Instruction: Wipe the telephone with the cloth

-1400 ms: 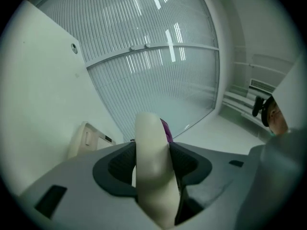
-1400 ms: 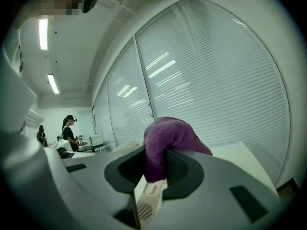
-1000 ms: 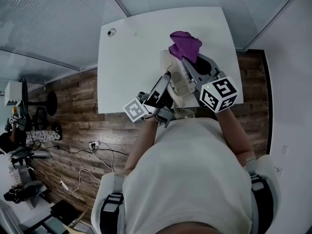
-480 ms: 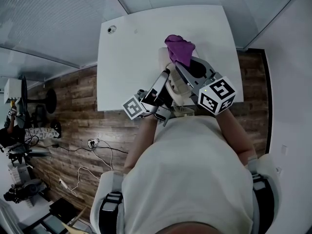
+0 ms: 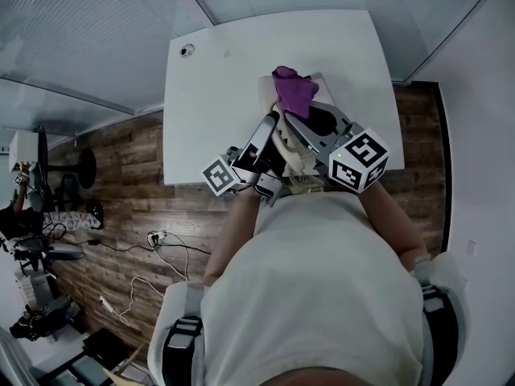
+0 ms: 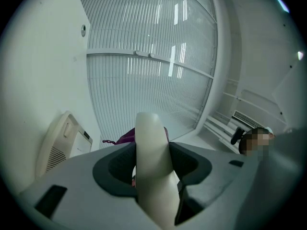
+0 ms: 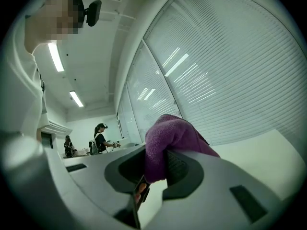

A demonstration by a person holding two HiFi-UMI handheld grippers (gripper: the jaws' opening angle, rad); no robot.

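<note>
Wiping is under way at a white table (image 5: 209, 87). The left gripper (image 6: 152, 153) has its jaws set wide and clamped on the cream handset (image 6: 148, 128), which is lifted off the telephone base (image 6: 60, 145). The right gripper (image 7: 158, 167) is pinched tight on a bunched purple cloth (image 7: 173, 137). In the head view the cloth sits over the far end of the base, its bulk bulging out past the jaw tips. In the left gripper view a sliver of purple shows just behind the handset, so the cloth is right at it, though no view shows whether it actually touches the plastic.

The step in hand looks like a pass of the cloth along the handset or the top of the base. The next move probably calls for the left grip to hold the handset steady while the right draws the cloth along it with light pressure. The cloth should stay bunched so it does not slip from the pads.

Both forearms reach out from the person's torso (image 5: 314, 288) and converge over the near edge of the table. They end above the base, close side by side, with the left gripper angled up and to the right and the right gripper angled up and to the left. The two marker cubes face the head camera on the near side of the base.
</note>
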